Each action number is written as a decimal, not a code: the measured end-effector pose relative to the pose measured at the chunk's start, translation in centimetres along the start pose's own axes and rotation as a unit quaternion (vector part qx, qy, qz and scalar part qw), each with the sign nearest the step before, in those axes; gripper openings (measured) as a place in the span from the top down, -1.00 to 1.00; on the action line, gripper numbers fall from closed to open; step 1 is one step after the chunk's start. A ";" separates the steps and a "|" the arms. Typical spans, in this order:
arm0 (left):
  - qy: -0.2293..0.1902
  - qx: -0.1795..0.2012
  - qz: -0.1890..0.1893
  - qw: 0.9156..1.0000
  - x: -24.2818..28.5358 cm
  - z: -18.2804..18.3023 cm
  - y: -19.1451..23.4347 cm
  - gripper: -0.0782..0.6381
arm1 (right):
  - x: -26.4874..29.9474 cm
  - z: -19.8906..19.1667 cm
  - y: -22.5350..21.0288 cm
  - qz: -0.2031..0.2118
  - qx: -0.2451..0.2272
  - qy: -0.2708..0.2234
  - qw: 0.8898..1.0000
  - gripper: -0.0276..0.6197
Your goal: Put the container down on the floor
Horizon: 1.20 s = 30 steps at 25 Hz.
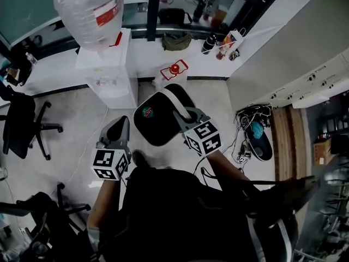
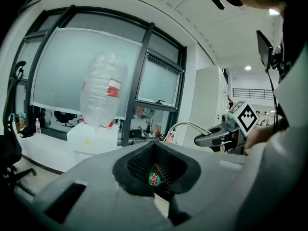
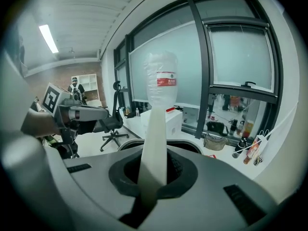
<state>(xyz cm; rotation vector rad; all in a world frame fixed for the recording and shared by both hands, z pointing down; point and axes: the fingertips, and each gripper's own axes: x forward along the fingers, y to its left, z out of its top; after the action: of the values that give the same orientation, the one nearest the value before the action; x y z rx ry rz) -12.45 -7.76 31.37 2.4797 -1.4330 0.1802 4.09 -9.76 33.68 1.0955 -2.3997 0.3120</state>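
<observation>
The container (image 1: pixel 158 125) is a black bucket with a white rim and a round red-green logo, hanging over the pale floor. Its white handle (image 1: pixel 182 103) arches over it. My right gripper (image 1: pixel 188 116) is shut on that handle, which shows as a white strip (image 3: pixel 154 143) running up between its jaws. My left gripper (image 1: pixel 124 123) is just left of the container's rim. In the left gripper view the logo (image 2: pixel 155 178) and a bit of white rim (image 2: pixel 161 206) sit close inside its jaws. Whether the pads press on them is hidden.
A water dispenser (image 1: pixel 109 70) with a big upturned bottle (image 1: pixel 90 10) stands ahead on the left. An office chair (image 1: pixel 24 125) is at far left. A red-and-white item (image 1: pixel 174 70) lies on the floor ahead. Cables and a dark bag (image 1: pixel 256 138) lie by the right wall.
</observation>
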 end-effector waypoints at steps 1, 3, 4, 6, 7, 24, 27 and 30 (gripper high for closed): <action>0.000 -0.002 -0.002 1.000 0.3 0.1 0.6 0.75 | 0.6 0.2 -0.1 -0.002 0.001 0.000 1.000 0.89; 0.001 -0.008 -0.006 1.000 0.8 0.1 1.7 0.75 | 1.7 0.5 -0.2 -0.006 0.003 0.001 1.000 0.89; 0.002 -0.010 -0.008 1.000 1.1 0.1 2.3 0.75 | 2.2 0.7 -0.3 -0.008 0.004 0.003 1.000 0.89; 0.005 -0.012 -0.012 1.000 1.7 0.1 3.4 0.75 | 3.1 1.2 -0.6 -0.014 0.005 0.006 1.000 0.89; 0.006 -0.013 -0.015 1.000 1.9 0.0 3.9 0.75 | 3.6 1.3 -0.7 -0.016 0.007 0.008 1.000 0.89; 0.053 0.003 -0.037 0.998 9.1 -4.1 8.5 0.75 | 12.2 -2.4 -4.1 -0.004 0.008 0.038 0.999 0.89; 0.059 0.002 -0.026 0.998 11.3 -5.0 8.4 0.75 | 14.0 -4.1 -5.5 0.014 0.000 0.050 0.999 0.89; 0.062 -0.010 -0.017 0.998 13.4 -6.3 8.2 0.75 | 15.9 -5.6 -6.8 0.033 -0.011 0.060 0.998 0.89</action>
<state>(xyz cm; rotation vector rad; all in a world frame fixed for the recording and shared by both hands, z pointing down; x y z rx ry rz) -12.67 -20.92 42.03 2.4282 -1.3355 0.3052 2.10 -22.26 46.67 0.9618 -2.3308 0.3627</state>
